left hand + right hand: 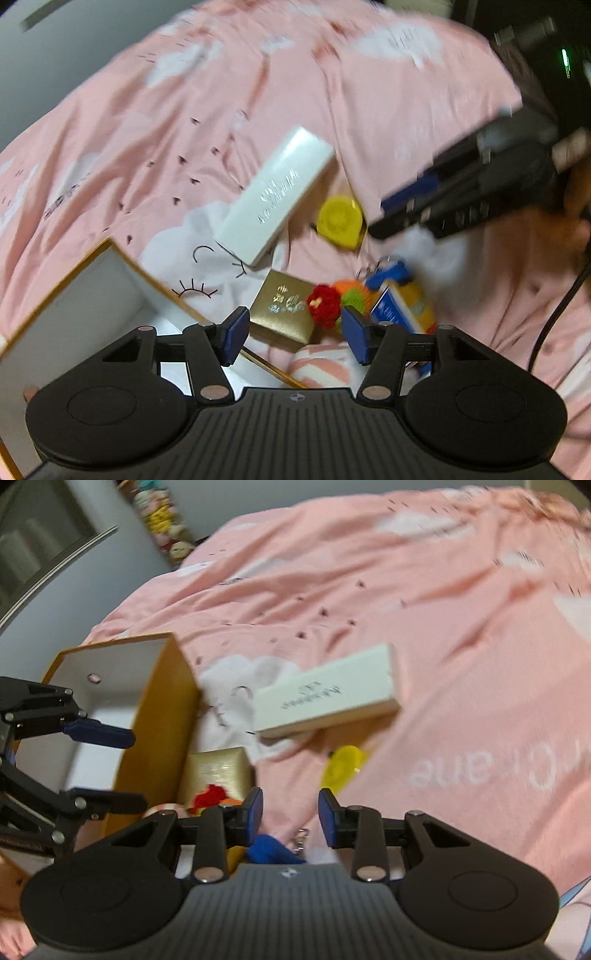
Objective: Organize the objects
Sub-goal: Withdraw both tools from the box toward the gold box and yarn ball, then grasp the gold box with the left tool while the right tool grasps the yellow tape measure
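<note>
- A cluster of small things is lying on the pink bedsheet [369,110], waiting to be sorted: a long white box [275,195], a yellow round lid-like piece [340,220], a small gold box [286,308], a red and orange knitted toy [328,304] and a blue and orange carton [402,306].
- The open cardboard box [92,295], gold outside and white inside, is standing at the left of the cluster, just beside the gold box; I judge it to be where the things are going.
- The white box is lying flat with its long axis running diagonally, near-left to far-right in the left wrist view, farther off than the other pieces.
- The left gripper [293,338] is hovering with its jaws wide apart and empty; the gold box and the knitted toy are sitting just ahead of it, between the blue pads [236,334].
- The right gripper [290,818] is also standing wide open and holding nothing, with the yellow piece [343,770] just ahead and slightly right, and the white box [327,692] beyond.
- In the right wrist view the left gripper [122,768] is reaching by the cardboard box [159,716] wall.
- Judging by this, the left gripper is nearer the gold box, and the right nearer the yellow piece.
- Both views are motion-blurred, so fine contact is unclear.
</note>
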Motion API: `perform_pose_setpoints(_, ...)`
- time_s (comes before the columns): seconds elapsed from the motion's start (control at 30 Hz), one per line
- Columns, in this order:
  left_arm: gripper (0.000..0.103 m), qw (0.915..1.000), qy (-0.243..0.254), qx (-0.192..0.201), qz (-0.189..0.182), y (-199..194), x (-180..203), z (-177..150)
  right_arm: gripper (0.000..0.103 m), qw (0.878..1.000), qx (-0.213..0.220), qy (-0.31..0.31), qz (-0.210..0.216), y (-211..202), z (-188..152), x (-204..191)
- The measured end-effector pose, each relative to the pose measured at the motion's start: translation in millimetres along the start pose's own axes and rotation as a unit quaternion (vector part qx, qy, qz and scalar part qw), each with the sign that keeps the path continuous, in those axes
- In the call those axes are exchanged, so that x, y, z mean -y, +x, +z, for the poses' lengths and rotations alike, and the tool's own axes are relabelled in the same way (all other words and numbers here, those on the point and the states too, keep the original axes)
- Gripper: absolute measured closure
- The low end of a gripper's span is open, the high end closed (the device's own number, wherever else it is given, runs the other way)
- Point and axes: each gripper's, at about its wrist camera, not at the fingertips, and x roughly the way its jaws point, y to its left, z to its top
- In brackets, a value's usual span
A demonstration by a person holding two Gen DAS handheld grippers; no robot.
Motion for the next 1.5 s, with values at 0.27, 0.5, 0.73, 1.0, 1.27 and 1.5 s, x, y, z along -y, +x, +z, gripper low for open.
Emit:
perform_pose_setpoints(0.27,0.026,0.9832,0.148,-0.107,-0.002,46,10,19,0.069,1.0,0.002,0.01,0.023,18,1,16)
perform_pose_setpoints(0.5,0.024,0.9692,0.186,-0.161,-0.012,77,6,31,0.07,1.0,-0.01,0.015,0.005,35,8,29)
perform_pose_setpoints(0.73,0.023,0.9663,0.18,-0.181,-0.034,95,0,31,0.07,0.999,-0.024,-0.004,-0.023,60,15,35)
perform_pose_setpoints(1.0,0.035,0.9724,0.15,-0.174,-0.045,95,-8,28,0.058,0.998,-0.053,-0.033,-0.008,93,25,35)
perform_pose_setpoints(1.27,0.036,0.9861,0.098,-0.13,-0.033,70,-20,28,0.043,0.99,-0.054,-0.126,-0.036,102,11,5)
perform_pose_setpoints(1.5,0.036,0.995,0.054,-0.08,-0.027,25,-23,30,0.049,0.995,-0.031,-0.089,-0.021,85,13,15)
